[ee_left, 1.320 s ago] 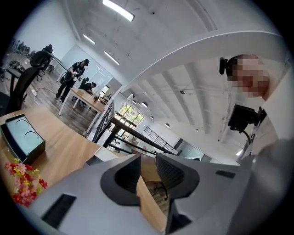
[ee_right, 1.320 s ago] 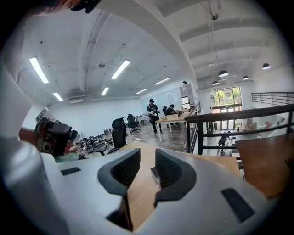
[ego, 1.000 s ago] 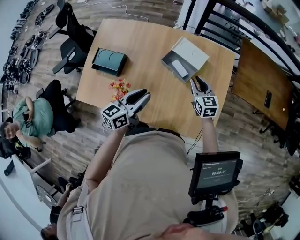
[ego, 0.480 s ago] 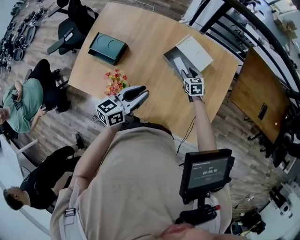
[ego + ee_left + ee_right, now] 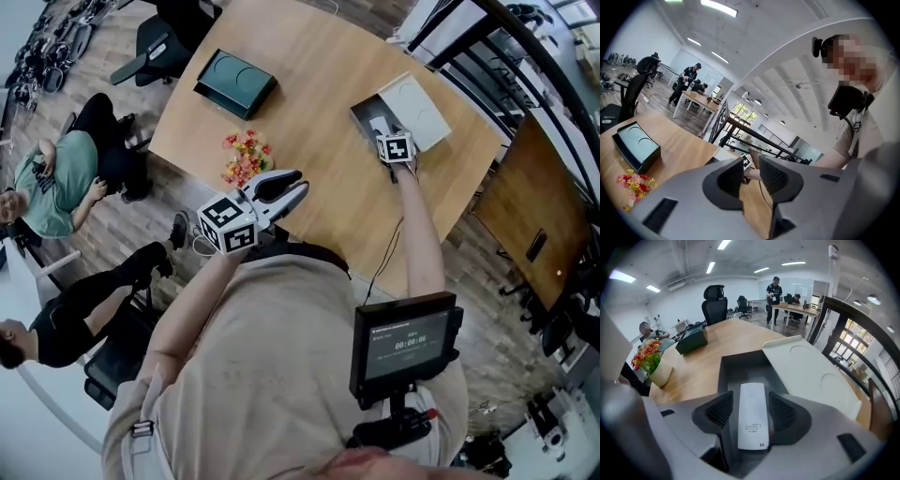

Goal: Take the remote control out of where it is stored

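A white remote control lies lengthwise in an open grey box, whose white lid is folded back to the right. My right gripper points steeply down into the box with a jaw on each side of the remote. Its jaws have just been opening, and a thin gap shows beside the pads. From the head view this gripper is at the box on the far right of the wooden table. My left gripper hovers open and empty at the near table edge.
A dark green box sits at the table's far left, and a small pot of flowers stands near the left gripper. Seated people and office chairs are left of the table. A black railing runs along the right.
My right gripper has gone from the near table edge forward and down into the open box. The left gripper has hardly moved.
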Demonstrator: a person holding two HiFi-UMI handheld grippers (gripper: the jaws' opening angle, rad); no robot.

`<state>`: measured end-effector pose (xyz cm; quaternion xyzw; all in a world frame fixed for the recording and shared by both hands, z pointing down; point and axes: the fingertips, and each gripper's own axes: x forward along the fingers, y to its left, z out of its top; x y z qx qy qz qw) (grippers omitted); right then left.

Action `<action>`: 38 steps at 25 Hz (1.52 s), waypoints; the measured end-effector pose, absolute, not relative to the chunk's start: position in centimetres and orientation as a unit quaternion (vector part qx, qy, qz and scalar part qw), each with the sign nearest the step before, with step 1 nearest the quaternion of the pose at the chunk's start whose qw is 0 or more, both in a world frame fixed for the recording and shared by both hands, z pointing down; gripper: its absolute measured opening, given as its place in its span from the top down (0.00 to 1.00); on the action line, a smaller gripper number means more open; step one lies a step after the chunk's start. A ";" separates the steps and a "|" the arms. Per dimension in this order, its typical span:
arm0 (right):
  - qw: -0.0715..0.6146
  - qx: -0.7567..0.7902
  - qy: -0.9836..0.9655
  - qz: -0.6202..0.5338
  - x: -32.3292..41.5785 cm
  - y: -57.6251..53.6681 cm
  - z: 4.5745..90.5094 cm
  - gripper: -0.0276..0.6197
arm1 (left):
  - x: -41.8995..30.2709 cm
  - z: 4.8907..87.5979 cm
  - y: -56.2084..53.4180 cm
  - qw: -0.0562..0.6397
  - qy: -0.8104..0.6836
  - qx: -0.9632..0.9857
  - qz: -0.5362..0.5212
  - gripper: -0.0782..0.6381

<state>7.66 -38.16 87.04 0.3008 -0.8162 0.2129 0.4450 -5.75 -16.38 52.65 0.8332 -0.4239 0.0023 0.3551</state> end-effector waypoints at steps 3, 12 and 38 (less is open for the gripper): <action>0.465 0.286 -0.808 0.222 7.2 -38.5 88.7 0.57 | -6.0 52.8 -16.4 0.358 -0.428 0.830 0.005 0.76; 0.537 0.246 -0.781 0.203 7.1 -38.4 92.4 0.55 | -6.8 53.6 -15.7 0.369 -0.444 0.816 0.010 0.76; 0.375 0.276 -0.876 0.126 5.8 -39.0 82.8 0.55 | -5.2 53.8 -14.7 0.366 -0.442 0.819 0.019 0.76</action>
